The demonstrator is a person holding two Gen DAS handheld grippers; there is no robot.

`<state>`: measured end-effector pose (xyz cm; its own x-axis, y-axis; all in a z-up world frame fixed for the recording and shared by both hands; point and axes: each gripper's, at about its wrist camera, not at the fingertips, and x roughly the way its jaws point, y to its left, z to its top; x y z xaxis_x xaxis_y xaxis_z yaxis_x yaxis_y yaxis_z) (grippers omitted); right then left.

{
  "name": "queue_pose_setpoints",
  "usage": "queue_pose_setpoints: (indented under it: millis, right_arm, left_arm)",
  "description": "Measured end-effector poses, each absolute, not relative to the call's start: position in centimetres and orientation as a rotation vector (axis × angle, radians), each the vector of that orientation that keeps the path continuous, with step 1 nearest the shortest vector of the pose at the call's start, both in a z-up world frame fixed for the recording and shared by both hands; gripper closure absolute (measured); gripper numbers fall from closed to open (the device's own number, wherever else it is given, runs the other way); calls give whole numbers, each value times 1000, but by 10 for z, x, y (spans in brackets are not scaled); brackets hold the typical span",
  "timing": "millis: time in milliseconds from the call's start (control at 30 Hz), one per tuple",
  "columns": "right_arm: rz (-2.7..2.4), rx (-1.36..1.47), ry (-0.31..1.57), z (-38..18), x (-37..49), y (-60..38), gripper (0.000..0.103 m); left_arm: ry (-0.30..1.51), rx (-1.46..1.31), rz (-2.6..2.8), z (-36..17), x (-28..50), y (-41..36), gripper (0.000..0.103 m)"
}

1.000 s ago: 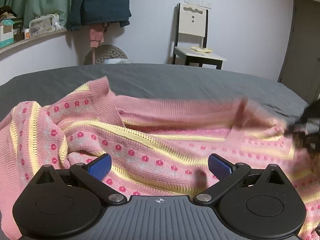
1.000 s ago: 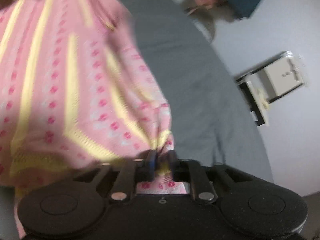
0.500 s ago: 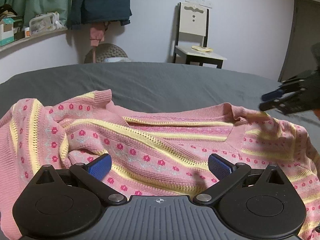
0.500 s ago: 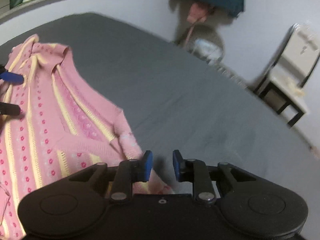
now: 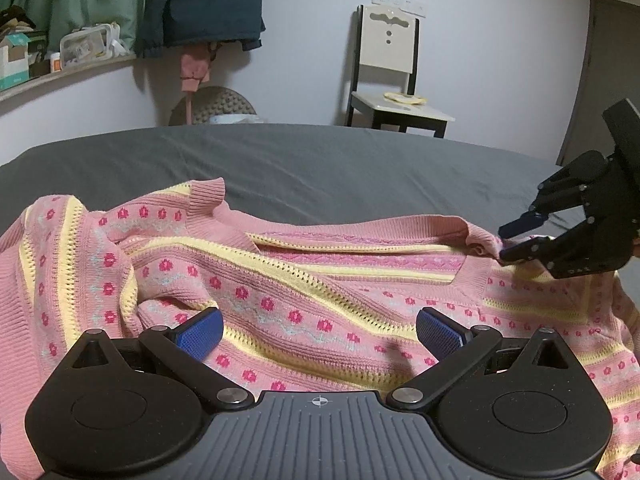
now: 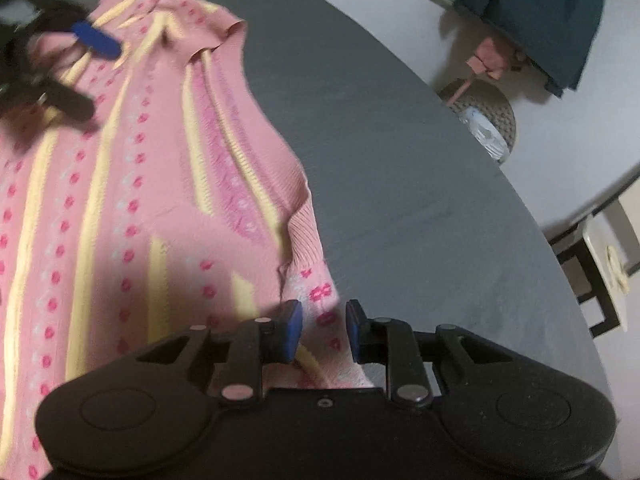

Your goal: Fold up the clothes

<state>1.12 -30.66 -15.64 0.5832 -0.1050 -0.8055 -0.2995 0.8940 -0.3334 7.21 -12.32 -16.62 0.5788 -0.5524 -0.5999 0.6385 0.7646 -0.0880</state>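
Spread rumpled across the dark grey bed sheet (image 5: 320,160): pink knitted sweater with yellow stripes and red flower dots (image 5: 304,280), under the left gripper (image 5: 318,330) with blue pads wide apart, right gripper (image 6: 318,326) narrowly parted over its ribbed edge, clamping nothing.

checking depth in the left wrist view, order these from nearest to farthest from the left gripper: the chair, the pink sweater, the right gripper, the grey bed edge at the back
1. pink sweater, directly under and ahead of the left gripper.
2. right gripper, off to the right at the sweater's far corner.
3. grey bed back edge, beyond the sweater.
4. chair, against the wall, right of centre.
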Motion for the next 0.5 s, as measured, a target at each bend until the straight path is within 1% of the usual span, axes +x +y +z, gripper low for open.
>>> queue_pose_setpoints:
  millis: [133,233,267,300,333,500]
  right_arm:
    - [106,-269,983,-155,19,-328,80]
    - [102,-68,1005,-155,25,-353,80]
    - [114,-32,1005,-155,24,-360,82]
    - [125,-9,1003,-155,23,-364,85]
    - [131,-9,997,-155,21,-366,95]
    - [97,-26,920,-143,12,-370,96]
  left_arm:
    - [651,141,-698,-166,73,-123,0]
    - [650,140,-698,-166,72,-124,0]
    - [649,142,-699,-166,72,-124,0]
    - [649,144,-700,-166,72,-125,0]
    - [648,145,-701,-166,71,-125,0]
    - [647,159,-696,-167,72,-125,0]
